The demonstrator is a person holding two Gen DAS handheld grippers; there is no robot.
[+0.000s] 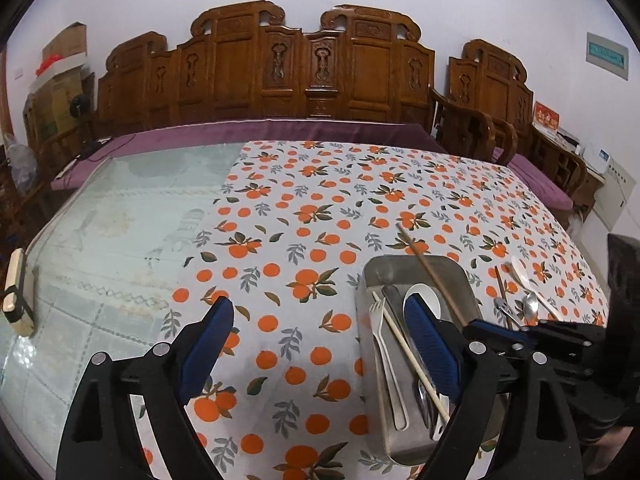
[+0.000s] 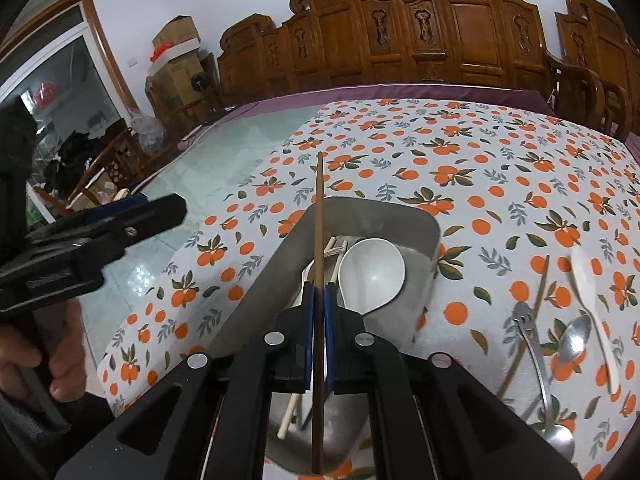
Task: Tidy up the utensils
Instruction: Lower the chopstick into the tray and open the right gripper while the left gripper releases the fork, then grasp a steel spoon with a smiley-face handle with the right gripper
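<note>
A steel tray (image 1: 376, 276) (image 2: 404, 212) sits on the orange-print tablecloth and holds a white ladle spoon (image 2: 372, 272), a white fork (image 1: 380, 320), a pale chopstick (image 1: 404, 344) and metal cutlery. My right gripper (image 2: 319, 296) is shut on a brown chopstick (image 2: 319, 208) and holds it above the tray; the chopstick shows in the left wrist view (image 1: 432, 276). My left gripper (image 1: 320, 316) is open and empty, its right finger over the tray's left side. Right of the tray lie another brown chopstick (image 2: 536, 300), a white spoon (image 2: 588, 280) and metal spoons (image 2: 576, 336).
The tablecloth (image 1: 312, 208) covers the right part of a glass-topped table (image 1: 128, 216). A small wooden block (image 1: 16, 292) sits at the table's left edge. Carved wooden chairs (image 1: 288, 72) stand behind the table. Boxes are stacked at the far left.
</note>
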